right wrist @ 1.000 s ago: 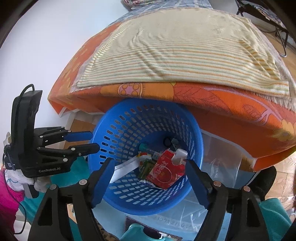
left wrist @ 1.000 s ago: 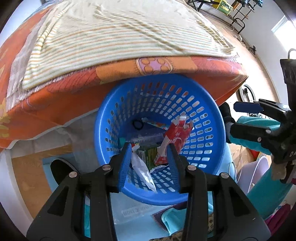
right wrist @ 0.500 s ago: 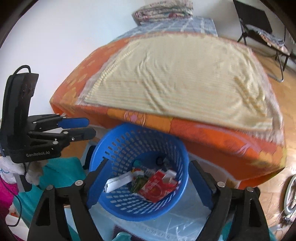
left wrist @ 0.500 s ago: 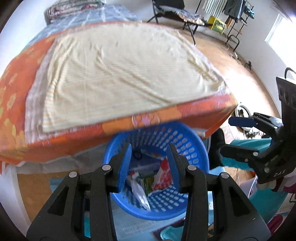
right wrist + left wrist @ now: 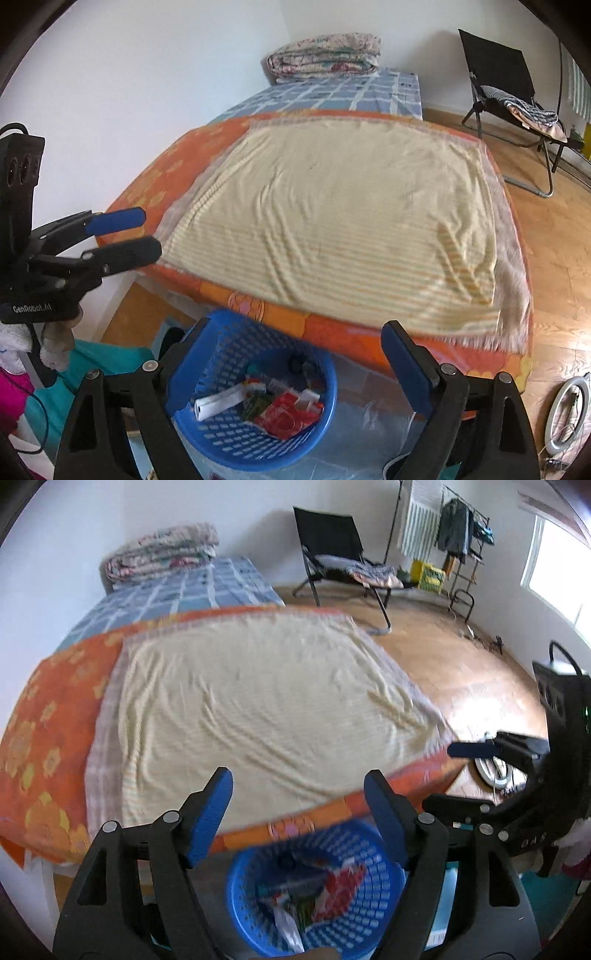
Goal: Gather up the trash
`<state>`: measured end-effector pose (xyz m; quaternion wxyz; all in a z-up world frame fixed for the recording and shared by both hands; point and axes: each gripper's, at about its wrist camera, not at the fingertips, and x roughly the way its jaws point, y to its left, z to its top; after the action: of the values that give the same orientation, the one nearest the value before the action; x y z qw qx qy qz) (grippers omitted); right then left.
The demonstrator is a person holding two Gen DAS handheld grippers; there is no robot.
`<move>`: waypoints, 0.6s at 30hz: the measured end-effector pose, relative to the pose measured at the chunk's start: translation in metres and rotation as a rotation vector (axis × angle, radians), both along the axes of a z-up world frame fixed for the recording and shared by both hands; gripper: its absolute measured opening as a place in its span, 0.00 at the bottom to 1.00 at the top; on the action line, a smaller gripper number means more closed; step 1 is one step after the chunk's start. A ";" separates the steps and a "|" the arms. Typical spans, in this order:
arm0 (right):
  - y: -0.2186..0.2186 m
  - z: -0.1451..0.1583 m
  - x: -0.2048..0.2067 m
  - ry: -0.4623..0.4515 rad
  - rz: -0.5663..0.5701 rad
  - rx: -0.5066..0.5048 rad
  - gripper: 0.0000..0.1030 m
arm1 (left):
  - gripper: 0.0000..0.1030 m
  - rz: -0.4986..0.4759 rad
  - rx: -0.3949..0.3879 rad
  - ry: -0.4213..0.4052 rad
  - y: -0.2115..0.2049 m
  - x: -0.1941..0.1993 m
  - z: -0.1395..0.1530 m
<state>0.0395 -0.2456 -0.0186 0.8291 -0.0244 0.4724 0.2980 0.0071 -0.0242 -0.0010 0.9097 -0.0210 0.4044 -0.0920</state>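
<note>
Both tongs, left [image 5: 297,788] and right [image 5: 291,341], are opening wide and empty above the trash-filled blue basket [image 5: 221,439].

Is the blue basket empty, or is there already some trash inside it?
Not empty. The blue basket holds trash: a red carton, a white piece and other wrappers.

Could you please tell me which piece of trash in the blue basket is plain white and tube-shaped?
The white plastic tube lying at the left inside the blue perforated plastic basket; the neighbouring pouch is red and flat.
</note>
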 end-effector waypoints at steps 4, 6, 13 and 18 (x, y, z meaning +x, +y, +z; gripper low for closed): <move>-0.002 0.014 0.014 -0.017 -0.009 0.031 0.89 | 0.82 0.038 -0.038 -0.051 0.008 0.013 0.019; -0.001 0.021 0.020 -0.030 -0.012 0.044 0.89 | 0.84 0.054 -0.029 -0.076 0.008 0.017 0.026; -0.007 0.036 0.037 -0.080 -0.065 0.125 1.00 | 0.91 0.119 -0.012 -0.160 0.012 0.025 0.040; -0.011 0.039 0.047 -0.079 -0.104 0.143 1.00 | 0.95 0.147 0.005 -0.155 0.012 0.027 0.036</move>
<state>0.0868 -0.2563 0.0201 0.8611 0.0477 0.4176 0.2861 0.0345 -0.0127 0.0350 0.9426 -0.0412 0.3304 -0.0253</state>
